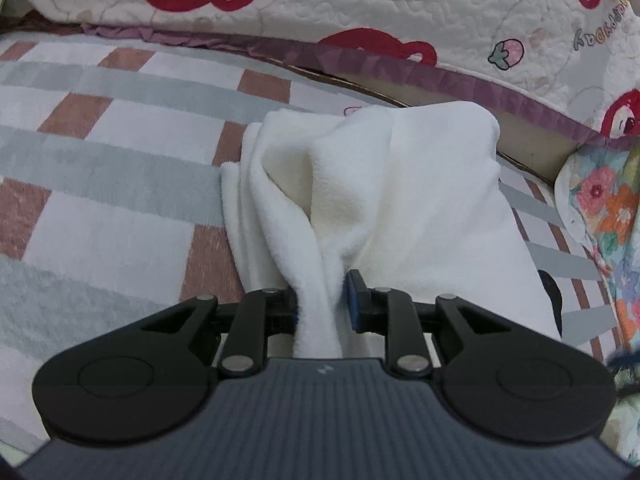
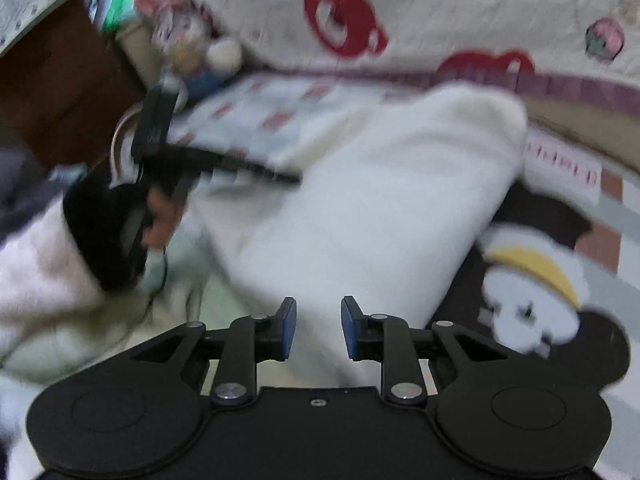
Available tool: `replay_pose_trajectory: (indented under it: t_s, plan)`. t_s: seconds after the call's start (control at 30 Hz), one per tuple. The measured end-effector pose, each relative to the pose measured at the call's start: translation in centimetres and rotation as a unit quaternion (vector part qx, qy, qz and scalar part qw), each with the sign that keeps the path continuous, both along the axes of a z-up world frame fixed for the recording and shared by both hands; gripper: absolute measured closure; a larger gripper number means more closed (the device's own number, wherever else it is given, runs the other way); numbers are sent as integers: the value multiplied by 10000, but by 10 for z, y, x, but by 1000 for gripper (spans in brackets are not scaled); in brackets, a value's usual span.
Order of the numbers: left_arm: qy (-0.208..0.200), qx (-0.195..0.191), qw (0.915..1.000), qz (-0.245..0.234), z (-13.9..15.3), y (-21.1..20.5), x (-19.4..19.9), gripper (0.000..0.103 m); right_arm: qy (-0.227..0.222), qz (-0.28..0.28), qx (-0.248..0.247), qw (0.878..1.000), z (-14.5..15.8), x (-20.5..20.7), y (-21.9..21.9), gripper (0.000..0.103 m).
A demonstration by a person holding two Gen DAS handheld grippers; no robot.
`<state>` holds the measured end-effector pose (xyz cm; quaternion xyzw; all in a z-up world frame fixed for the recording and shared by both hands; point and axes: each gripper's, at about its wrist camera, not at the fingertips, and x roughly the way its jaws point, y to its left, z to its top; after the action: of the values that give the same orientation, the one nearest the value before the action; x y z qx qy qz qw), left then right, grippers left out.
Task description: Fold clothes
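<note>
Left wrist view: the left gripper (image 1: 322, 304) pinches a bunched fold of the white fleece (image 1: 384, 184), which spreads ahead of it over the checked blanket (image 1: 100, 152); a bear-print quilt (image 1: 400, 0) lies beyond.

Right wrist view, blurred: the right gripper (image 2: 319, 328) is spread, holding nothing, with the fleece (image 2: 360, 208) just ahead and beneath. The left gripper (image 2: 298, 179) reaches in from ahead-left.
</note>
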<state>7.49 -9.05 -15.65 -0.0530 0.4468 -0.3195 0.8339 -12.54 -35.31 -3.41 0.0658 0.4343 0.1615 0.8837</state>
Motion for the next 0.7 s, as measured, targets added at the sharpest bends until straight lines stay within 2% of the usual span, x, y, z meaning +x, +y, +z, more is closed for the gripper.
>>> replay_pose_trajectory:
  t_s: [0.1, 0.17, 0.27, 0.37, 0.47, 0.57, 0.63, 0.67, 0.7]
  plan:
    - [-23, -22, 10000, -10, 0, 2, -1, 82, -414, -170, -1029, 9937, -15, 20, 12, 68]
    - [-8, -40, 10000, -10, 4, 5, -1, 82, -406, -9, -1242, 9914, -36, 28, 18, 61]
    - [-376, -159, 9992, 25, 32, 19, -13, 83, -394, 229, -1552, 9868, -66, 40, 28, 58]
    - [-670, -426, 9967, -196, 56, 29, -27, 83, -424, 167, -1447, 9884, -69, 36, 28, 58]
    - [-511, -544, 9935, -863, 60, 16, -42, 82, -389, 163, -1330, 9902, -69, 34, 23, 58]
    - [-153, 251, 9897, -1398, 38, -11, -55, 77, -282, 223, -1297, 9909, -70, 29, 21, 58]
    - [25, 967, 9849, -1438, 16, -22, -58, 77, -198, 274, -1303, 9909, -71, 25, 22, 58]
    - [86, 1196, 9824, -1433, 8, -26, -57, 77, -156, 300, -1306, 9909, -71, 23, 23, 58]
    - [111, 1241, 9818, -1435, 6, -27, -57, 77, -114, 325, -1309, 9908, -71, 21, 23, 57]
